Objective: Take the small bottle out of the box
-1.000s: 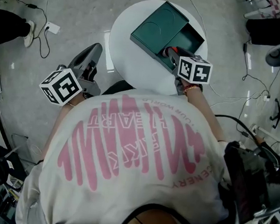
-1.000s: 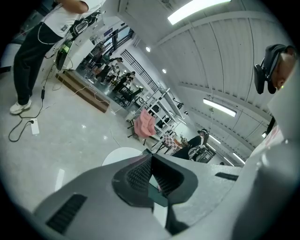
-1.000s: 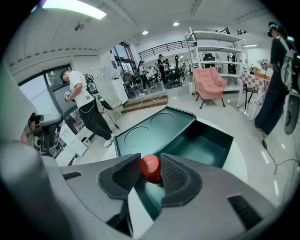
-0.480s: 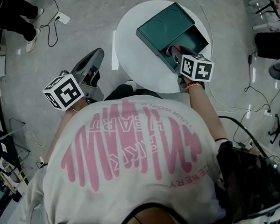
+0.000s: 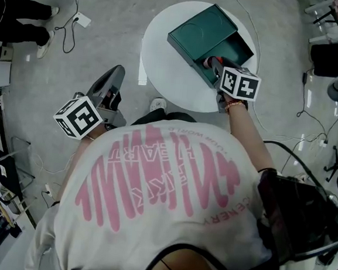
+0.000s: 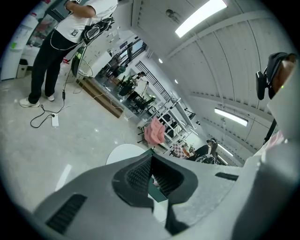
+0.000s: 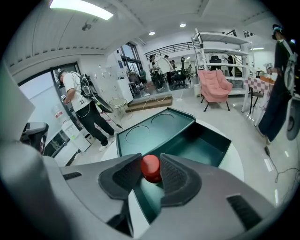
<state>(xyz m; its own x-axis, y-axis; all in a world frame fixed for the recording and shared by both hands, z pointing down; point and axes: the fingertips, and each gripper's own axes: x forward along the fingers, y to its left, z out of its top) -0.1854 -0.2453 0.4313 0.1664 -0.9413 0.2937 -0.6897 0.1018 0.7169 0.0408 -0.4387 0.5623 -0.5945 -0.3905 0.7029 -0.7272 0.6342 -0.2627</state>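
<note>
My left claw hangs at the head view's left, off the round white table, jaws all but together with nothing in them. My right claw, low centre in its own view, is closed on the bottle, pads on both sides of its red cap. The bottle stands in the near end of the open green box.

Round white table, pink armchair, white power strip on grey floor, bystander in white shirt
</note>
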